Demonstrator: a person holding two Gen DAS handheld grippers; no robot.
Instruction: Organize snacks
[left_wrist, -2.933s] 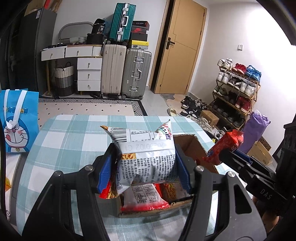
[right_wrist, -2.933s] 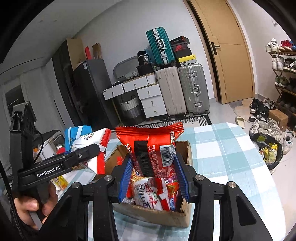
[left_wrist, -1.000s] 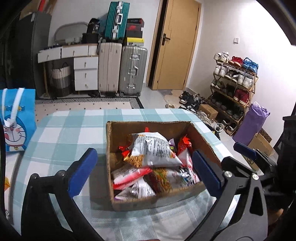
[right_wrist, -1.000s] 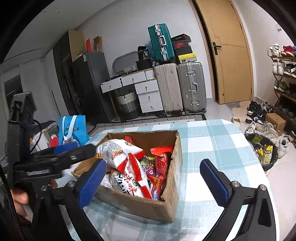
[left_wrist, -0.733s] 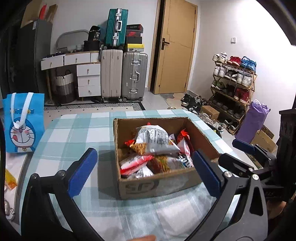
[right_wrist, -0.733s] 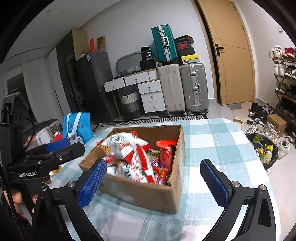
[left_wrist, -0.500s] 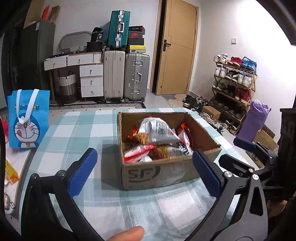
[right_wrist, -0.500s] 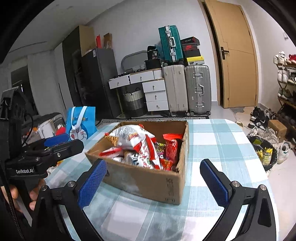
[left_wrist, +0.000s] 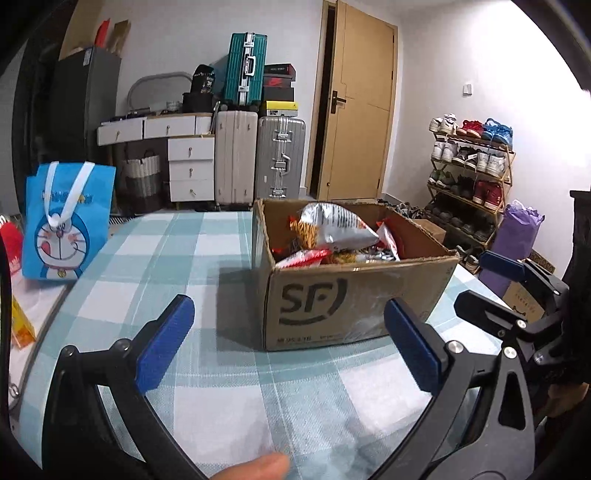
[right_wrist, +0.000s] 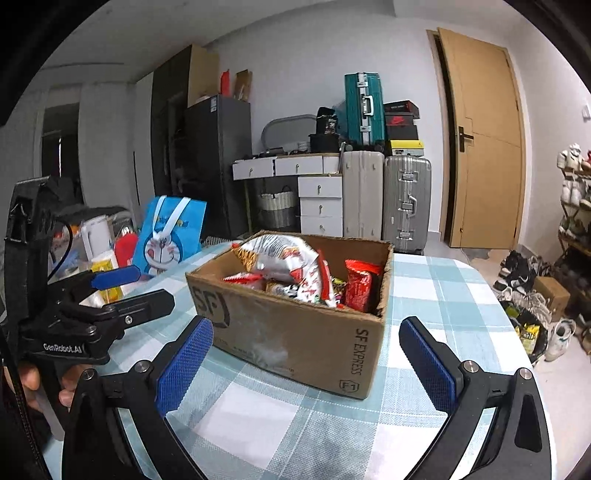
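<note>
Beyond both spread jaws sits the box (left_wrist: 354, 295).

A lived-in home room, shown by the shoe rack (left_wrist: 471, 173) loaded with sneakers, suitcases (left_wrist: 258, 158) stacked against the wall beside white drawers (left_wrist: 190, 168), a wooden door (left_wrist: 356, 107), and a checked cloth over the tabletop (left_wrist: 155, 258).

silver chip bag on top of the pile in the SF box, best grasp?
Come straight down from above on the silver chip bag: it lies on top of the other snacks, bulging just above the cardboard box rim, whose walls block any side approach. Pinch its puffed middle across the narrow width. Both the left gripper and right gripper are open and empty.
</note>
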